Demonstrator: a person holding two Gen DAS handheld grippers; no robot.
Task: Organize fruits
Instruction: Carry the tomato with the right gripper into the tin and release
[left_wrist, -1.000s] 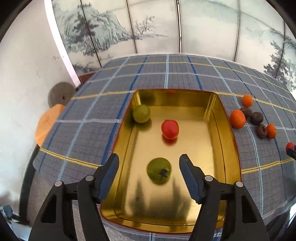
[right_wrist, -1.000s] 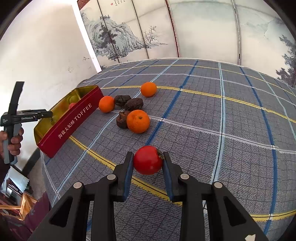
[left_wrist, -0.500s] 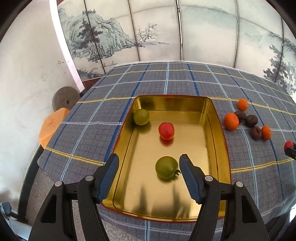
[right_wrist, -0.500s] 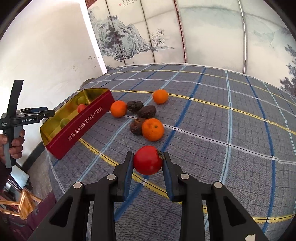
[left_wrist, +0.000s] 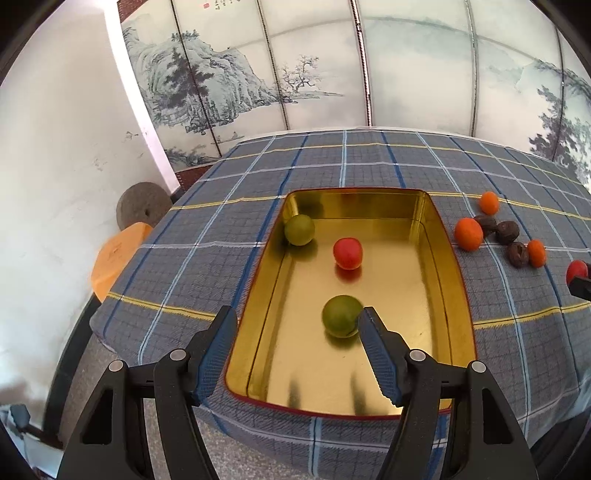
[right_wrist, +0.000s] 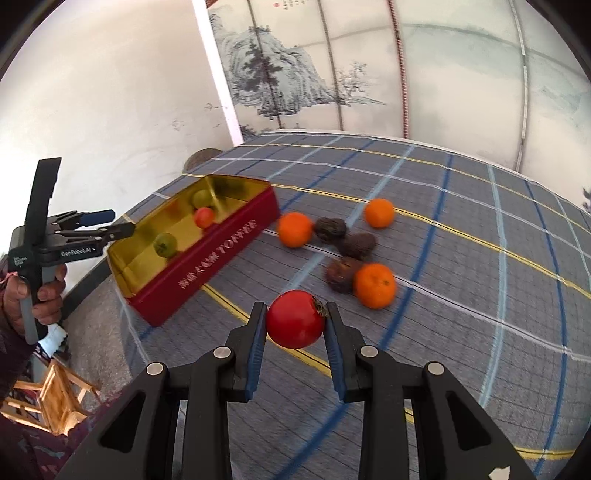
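Tin holds three fruits; right hand-held gripper clamps a red tomato, left hand-held gripper gapes empty.

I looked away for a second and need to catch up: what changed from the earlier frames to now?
The right gripper, shut on the red tomato, lifted it off the cloth toward the gold tin. The left gripper, open and empty, backed away from the tin. The three fruits in the tin and those on the cloth stayed put.

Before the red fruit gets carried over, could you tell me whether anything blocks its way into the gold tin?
Nothing visible does. The right tool holds the red fruit above the cloth, and the tin is open-topped; the oranges lie off to the side.
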